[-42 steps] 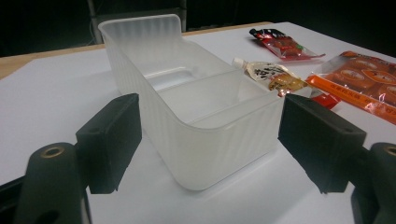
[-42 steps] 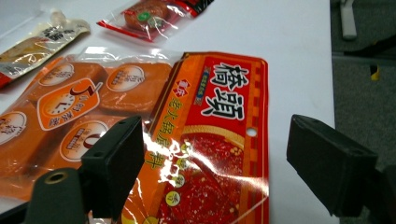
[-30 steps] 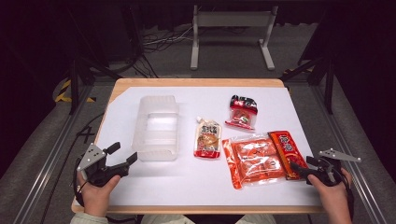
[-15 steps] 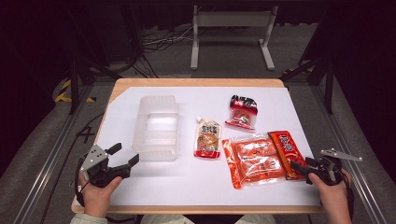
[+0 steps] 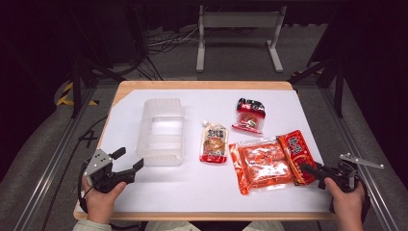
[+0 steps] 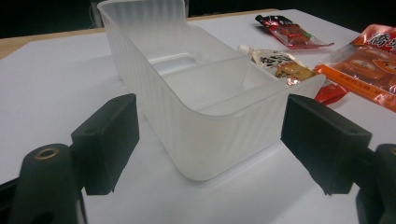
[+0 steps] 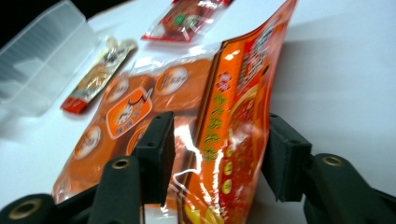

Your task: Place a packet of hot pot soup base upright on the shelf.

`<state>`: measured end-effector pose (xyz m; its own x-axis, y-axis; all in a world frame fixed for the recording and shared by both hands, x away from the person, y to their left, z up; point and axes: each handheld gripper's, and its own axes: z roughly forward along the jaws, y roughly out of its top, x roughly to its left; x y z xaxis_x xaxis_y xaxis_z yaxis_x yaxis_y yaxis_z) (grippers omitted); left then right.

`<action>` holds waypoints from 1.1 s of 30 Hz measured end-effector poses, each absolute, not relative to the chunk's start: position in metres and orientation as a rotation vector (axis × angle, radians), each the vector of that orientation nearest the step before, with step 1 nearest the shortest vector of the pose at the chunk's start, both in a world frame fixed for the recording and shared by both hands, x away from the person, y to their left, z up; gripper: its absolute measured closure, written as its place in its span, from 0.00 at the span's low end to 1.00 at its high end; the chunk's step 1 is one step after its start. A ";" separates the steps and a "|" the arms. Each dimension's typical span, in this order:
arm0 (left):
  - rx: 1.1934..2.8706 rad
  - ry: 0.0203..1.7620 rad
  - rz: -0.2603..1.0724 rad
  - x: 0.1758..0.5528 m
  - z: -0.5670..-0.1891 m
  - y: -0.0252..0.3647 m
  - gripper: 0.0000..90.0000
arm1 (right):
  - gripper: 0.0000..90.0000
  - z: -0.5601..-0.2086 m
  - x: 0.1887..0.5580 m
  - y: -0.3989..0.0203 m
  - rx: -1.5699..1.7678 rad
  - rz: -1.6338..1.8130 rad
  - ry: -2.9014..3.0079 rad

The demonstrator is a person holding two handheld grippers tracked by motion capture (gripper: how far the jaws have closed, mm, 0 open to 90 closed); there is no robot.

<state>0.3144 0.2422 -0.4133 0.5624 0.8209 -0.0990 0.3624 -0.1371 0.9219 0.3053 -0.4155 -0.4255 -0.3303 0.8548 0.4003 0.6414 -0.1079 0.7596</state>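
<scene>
One clear plastic bin is the largest thing we see on the white table, and its two compartments hold nothing. It stands just ahead of the left gripper, whose jaws are spread wide with the bin's near corner between and beyond them, not touched by either pad.

Next in size comes the wide orange packet, lying flat, partly under and beside the left jaw of the right gripper. The narrower red-orange sachet stands on edge between the right gripper's jaws, which have just been closing; in the right gripper view a gap shows on both sides of it, so the pads are not yet pressing it.

Farther beyond those jaws, well apart, lie the spouted sauce pouch and the small red pack, the pouch between the bin and the orange packet.
</scene>
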 end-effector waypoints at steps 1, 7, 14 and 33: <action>1.732 0.988 0.539 0.314 -0.413 0.242 0.22 | 0.60 -0.426 0.306 -0.407 1.620 1.330 1.983; 1.729 0.989 0.540 0.314 -0.414 0.243 0.22 | 0.74 -0.428 0.310 -0.397 1.533 1.208 2.032; 1.733 0.971 0.550 0.313 -0.413 0.242 0.25 | 1.00 -0.427 0.313 -0.396 1.532 1.133 2.047; 1.648 0.897 0.471 0.313 -0.392 0.241 0.19 | 1.00 -0.379 0.308 -0.394 1.422 1.270 1.988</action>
<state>0.3133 0.2410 -0.3921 0.6281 0.7630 -0.1524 0.3082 -0.0641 0.9491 0.3075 -0.3935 -0.3790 -0.4125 0.8917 0.1863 0.5435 0.0768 0.8359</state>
